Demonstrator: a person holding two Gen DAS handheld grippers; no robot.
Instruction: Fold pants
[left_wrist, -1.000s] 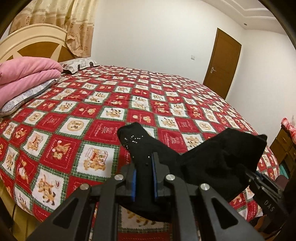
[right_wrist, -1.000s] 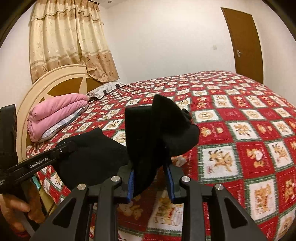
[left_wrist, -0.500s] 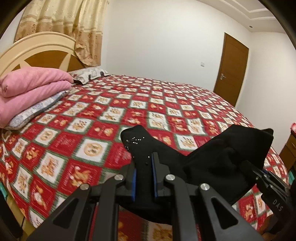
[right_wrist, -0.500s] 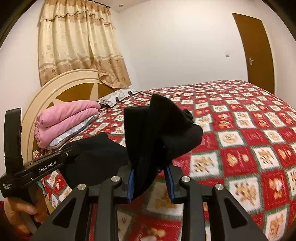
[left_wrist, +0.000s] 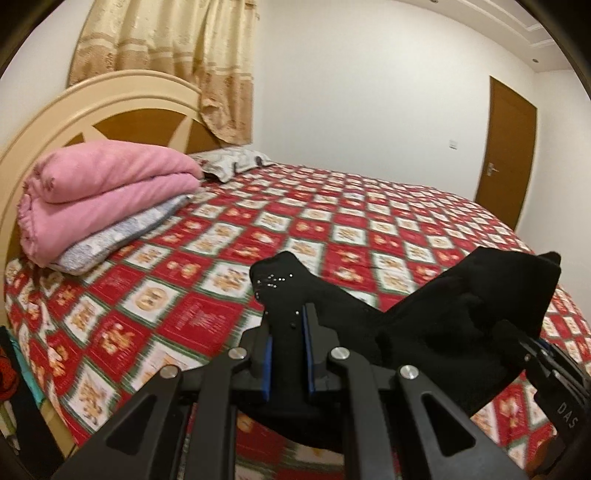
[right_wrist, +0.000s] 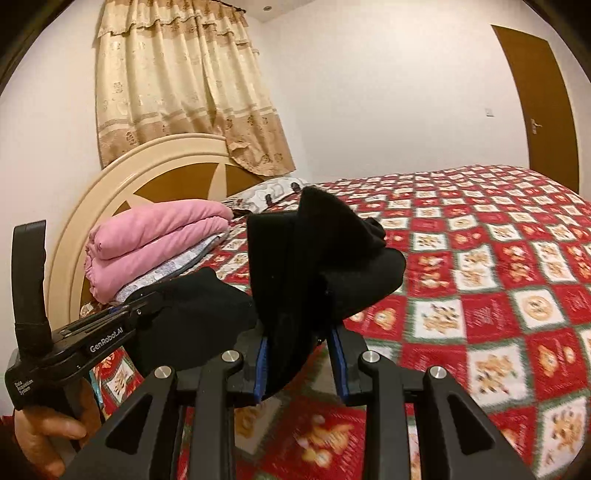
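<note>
Left view, fingers: left gripper (left_wrist: 287, 334) is clenched on a bunched edge of the black fabric pants (left_wrist: 461, 325); its blue-padded fingers (left_wrist: 266, 363) press the cloth from both sides.
Left view, pants: the garment is held up off the bed, one end with tiny shiny studs rising out of the left grip, the rest stretching rightwards to the right gripper (left_wrist: 532, 347) at the picture's edge, where the cloth disappears between black parts.
Left view, bed: the red, green and white patchwork quilt (left_wrist: 207, 258) with little cartoon squares covers the bed beneath the cloth.
Left view, headboard end: a folded pink blanket (left_wrist: 107, 195) lies on a grey-white patterned pillow (left_wrist: 122, 236), against the cream and brown arched wooden headboard (left_wrist: 122, 110).
Left view, room: a beige patterned curtain (left_wrist: 177, 55) hangs behind the headboard; a brown wooden door (left_wrist: 508, 155) stands shut in the far wall.

Right view, fingers: right gripper (right_wrist: 301, 363) is grasping a thick upright fold of the pants (right_wrist: 295, 266); the cloth sits against the left blue pad, and I cannot tell whether the right pad touches it.
Right view, pants: the fabric runs left to the left gripper (right_wrist: 147, 306), which is closed on it, above the quilt (right_wrist: 498, 295).
Right view, hand: a person's hand (right_wrist: 48, 432) grips that gripper's handle at lower left.
Right view, background: blanket (right_wrist: 155, 240), headboard (right_wrist: 147, 177), curtain (right_wrist: 177, 92) and door (right_wrist: 539, 103) show behind.
</note>
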